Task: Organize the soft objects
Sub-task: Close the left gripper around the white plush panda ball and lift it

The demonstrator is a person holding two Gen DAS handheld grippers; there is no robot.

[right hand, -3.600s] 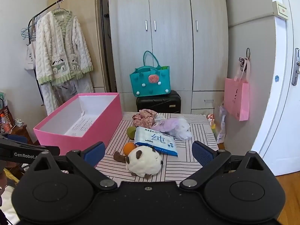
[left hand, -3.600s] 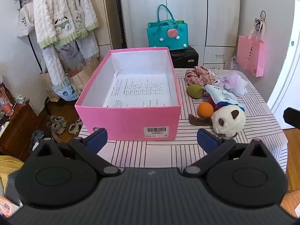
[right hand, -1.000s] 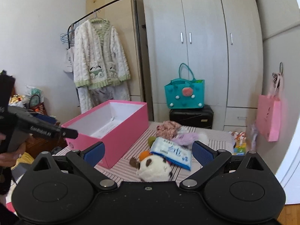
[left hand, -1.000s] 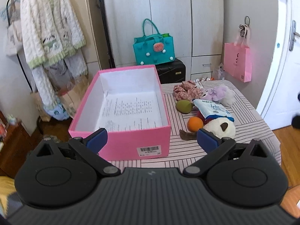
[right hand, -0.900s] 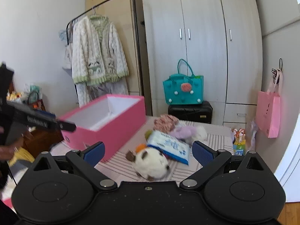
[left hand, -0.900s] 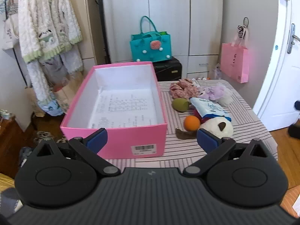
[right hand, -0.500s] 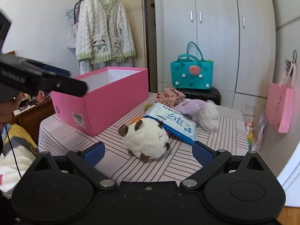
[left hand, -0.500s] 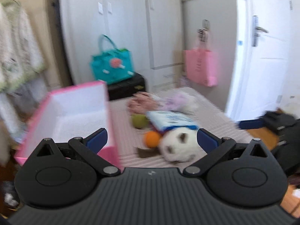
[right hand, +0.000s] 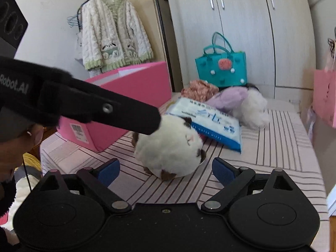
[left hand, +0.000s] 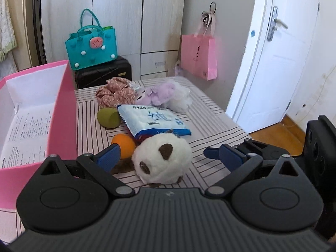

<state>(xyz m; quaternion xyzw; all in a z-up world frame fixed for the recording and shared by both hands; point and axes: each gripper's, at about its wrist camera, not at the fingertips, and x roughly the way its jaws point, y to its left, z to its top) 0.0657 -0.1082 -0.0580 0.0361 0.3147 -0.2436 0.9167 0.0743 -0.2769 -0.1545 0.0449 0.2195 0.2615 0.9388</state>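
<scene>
A white panda plush (left hand: 162,161) lies on the striped table (left hand: 210,113), between the wide-apart pads of my open left gripper (left hand: 168,157) without touching them. In the right wrist view the same plush (right hand: 170,147) sits just ahead of my right gripper (right hand: 166,171). Its jaws are closing, but the pads stand clear of the plush. One of the left gripper's fingers (right hand: 126,115) reaches over the plush's top. Behind lie a blue-white wipes pack (left hand: 153,121), a purple-white plush (left hand: 163,93), a floral cloth (left hand: 115,92), a green object (left hand: 109,117) and an orange ball (left hand: 124,145).
An open pink box (left hand: 37,113) with printed paper inside fills the table's left side. A teal bag (left hand: 92,46) on a black suitcase (left hand: 103,73), a pink paper bag (left hand: 198,56), wardrobes and a white door (left hand: 273,63) stand beyond. A cardigan (right hand: 113,35) hangs at the left.
Both grippers came down and closed in on the panda plush. The left one swung right, away from the box, and its finger now crosses the right wrist view.
</scene>
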